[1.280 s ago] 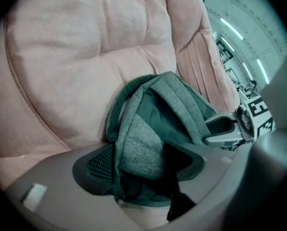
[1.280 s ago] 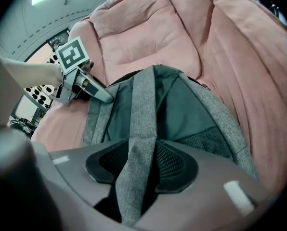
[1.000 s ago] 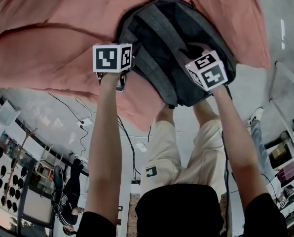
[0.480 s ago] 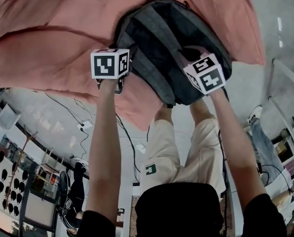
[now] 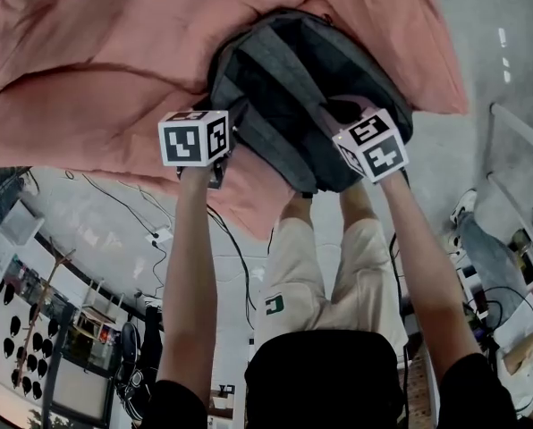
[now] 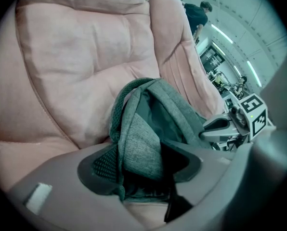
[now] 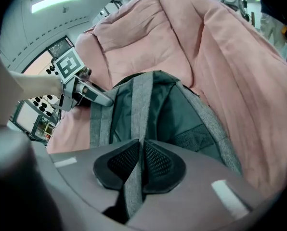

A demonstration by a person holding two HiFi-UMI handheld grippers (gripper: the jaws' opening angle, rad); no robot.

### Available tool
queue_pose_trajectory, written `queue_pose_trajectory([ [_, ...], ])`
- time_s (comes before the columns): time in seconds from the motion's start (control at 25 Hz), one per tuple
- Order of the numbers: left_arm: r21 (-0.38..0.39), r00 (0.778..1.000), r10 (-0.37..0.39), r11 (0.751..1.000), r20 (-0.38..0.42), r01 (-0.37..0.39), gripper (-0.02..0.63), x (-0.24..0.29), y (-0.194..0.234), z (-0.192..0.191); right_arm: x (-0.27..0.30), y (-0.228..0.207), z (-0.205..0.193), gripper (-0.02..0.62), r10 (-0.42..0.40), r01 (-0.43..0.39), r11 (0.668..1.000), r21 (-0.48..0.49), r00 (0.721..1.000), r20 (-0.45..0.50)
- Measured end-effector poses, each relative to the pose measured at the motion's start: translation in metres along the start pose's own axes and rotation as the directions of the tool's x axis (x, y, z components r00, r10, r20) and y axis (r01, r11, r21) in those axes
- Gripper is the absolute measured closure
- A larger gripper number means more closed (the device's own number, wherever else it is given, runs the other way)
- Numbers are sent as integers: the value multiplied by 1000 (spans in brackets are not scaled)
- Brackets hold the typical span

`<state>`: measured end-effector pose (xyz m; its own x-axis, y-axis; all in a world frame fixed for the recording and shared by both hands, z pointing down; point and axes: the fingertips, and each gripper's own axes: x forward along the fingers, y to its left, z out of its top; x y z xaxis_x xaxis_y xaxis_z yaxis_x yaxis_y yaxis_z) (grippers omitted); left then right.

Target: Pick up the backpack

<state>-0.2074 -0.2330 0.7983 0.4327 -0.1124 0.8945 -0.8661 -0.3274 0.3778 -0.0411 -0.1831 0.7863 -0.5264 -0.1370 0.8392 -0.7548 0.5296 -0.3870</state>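
A grey backpack [image 5: 311, 79] lies on a big pink cushion [image 5: 97, 61], back panel up. My left gripper [image 5: 235, 116] is at its left side. In the left gripper view a bunched, padded grey shoulder strap [image 6: 141, 138] fills the gap of the left gripper [image 6: 143, 163], whose jaws are closing and pressing on it. My right gripper [image 5: 340, 116] is at the backpack's right side. Its pads [image 7: 119, 163] are clamped on a thin grey webbing strap [image 7: 142, 105] that runs up the pack [image 7: 177, 114]. Each gripper view shows the other gripper, right [image 6: 225, 126] and left [image 7: 93, 95].
The pink cushion [image 6: 85, 57] surrounds the backpack on the far side and both flanks. Below it is pale floor with cables [image 5: 235, 257] and the person's own legs. Shelving and clutter [image 5: 517, 239] stand at the right; a person [image 6: 196, 13] stands far off.
Both marker cubes have crept a little outward and upward, and the backpack's near edge has come up with them off the cushion.
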Motion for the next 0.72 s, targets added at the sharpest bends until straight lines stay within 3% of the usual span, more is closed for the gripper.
queue_pose_trajectory([
  [0.48,-18,999,-27,999,36,28,364,-27,-16,-3,-25,17,5,554,-26,25,999,34,999,29],
  [0.72,5,997,-34,999,67,34,377,-60,-59,17,-80,18,14,554,-53,50,997,65,998,44],
])
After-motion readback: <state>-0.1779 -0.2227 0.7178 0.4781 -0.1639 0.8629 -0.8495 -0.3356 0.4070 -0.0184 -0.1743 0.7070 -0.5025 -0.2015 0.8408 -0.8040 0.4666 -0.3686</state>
